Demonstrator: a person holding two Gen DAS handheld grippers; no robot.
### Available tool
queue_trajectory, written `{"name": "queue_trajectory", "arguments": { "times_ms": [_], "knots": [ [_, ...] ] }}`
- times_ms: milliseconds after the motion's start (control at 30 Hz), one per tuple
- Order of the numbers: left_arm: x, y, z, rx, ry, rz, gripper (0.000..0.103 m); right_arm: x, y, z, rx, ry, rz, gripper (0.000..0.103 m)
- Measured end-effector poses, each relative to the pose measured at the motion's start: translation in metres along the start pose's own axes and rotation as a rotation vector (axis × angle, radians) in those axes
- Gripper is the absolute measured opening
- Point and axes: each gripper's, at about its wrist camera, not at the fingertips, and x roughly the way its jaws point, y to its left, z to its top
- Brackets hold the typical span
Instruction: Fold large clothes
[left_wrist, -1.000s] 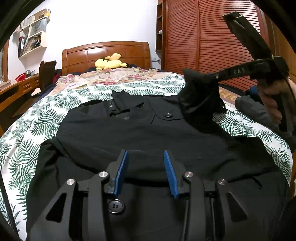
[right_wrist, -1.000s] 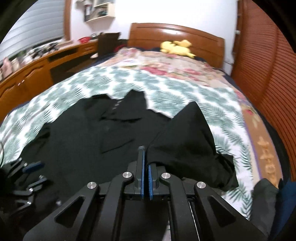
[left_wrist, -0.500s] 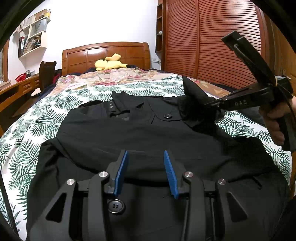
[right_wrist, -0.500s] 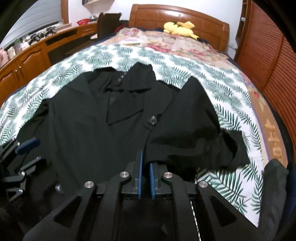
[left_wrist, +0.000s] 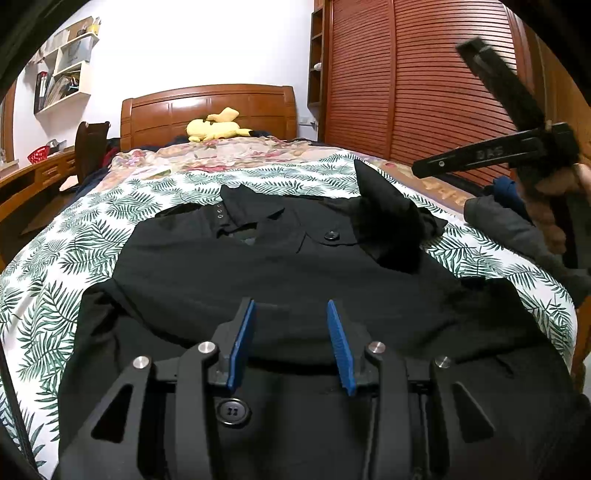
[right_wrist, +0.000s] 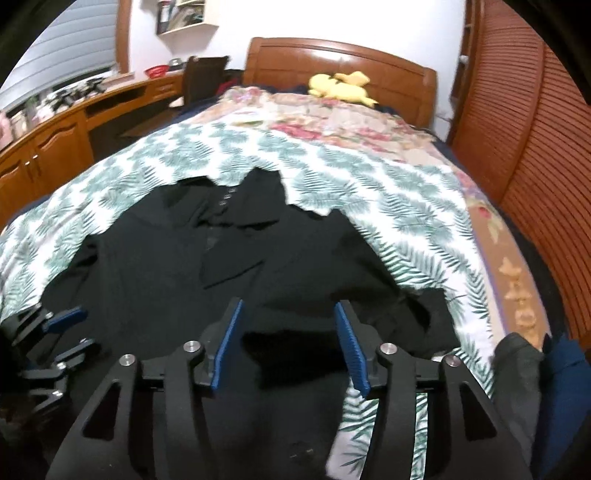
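A large black buttoned garment (left_wrist: 258, 273) lies spread on the palm-leaf bedspread (left_wrist: 74, 251), collar toward the headboard. Its right sleeve (left_wrist: 388, 229) is folded inward over the chest and rests there in a peak. My left gripper (left_wrist: 290, 339) is open and empty, low over the garment's lower front. My right gripper (right_wrist: 286, 347) is open and empty above the right side of the garment (right_wrist: 184, 266); it also shows in the left wrist view (left_wrist: 480, 155), raised off the bed. The left gripper appears at the left edge of the right wrist view (right_wrist: 62, 332).
A yellow plush toy (left_wrist: 218, 127) lies by the wooden headboard (left_wrist: 207, 107). Grey and blue clothes (right_wrist: 535, 387) are piled at the bed's right edge. A slatted wardrobe (left_wrist: 424, 92) stands right, a wooden desk (right_wrist: 55, 140) and chair left.
My right gripper opened and let go of the sleeve, which now lies on the chest. It then drew back and up to the right. The left gripper has not moved.
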Motion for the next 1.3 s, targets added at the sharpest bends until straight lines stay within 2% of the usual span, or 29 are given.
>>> {"name": "queue_trajectory", "arguments": {
  "times_ms": [133,400,600,767,900,1100,1167,1233,1300],
  "knots": [
    [-0.005,0.001,0.002,0.008,0.000,-0.009,0.038,0.017,-0.025,0.001,0.031,0.014,-0.071,0.058],
    [-0.015,0.005,0.002,0.019,0.011,-0.031,0.038,0.077,-0.093,-0.014,0.150,0.126,-0.210,0.059],
    [-0.017,0.011,0.003,0.013,0.011,-0.026,0.038,0.111,-0.137,-0.031,0.232,0.202,-0.288,0.063],
    [-0.015,0.015,0.002,0.007,0.020,-0.021,0.038,0.126,-0.162,-0.041,0.298,0.231,-0.340,0.063],
    [-0.014,0.015,0.001,0.007,0.028,-0.021,0.038,0.134,-0.175,-0.043,0.333,0.244,-0.348,0.064],
    [-0.013,0.016,0.001,0.006,0.031,-0.022,0.038,0.150,-0.181,-0.057,0.385,0.315,-0.291,0.065],
    [-0.013,0.016,0.001,0.006,0.032,-0.022,0.038,0.149,-0.180,-0.060,0.394,0.302,-0.283,0.065],
    [-0.013,0.016,0.001,0.007,0.031,-0.022,0.038,0.148,-0.180,-0.062,0.407,0.292,-0.252,0.058],
    [-0.013,0.016,0.002,0.009,0.030,-0.020,0.038,0.146,-0.175,-0.061,0.399,0.286,-0.201,0.030]
  ]
}}
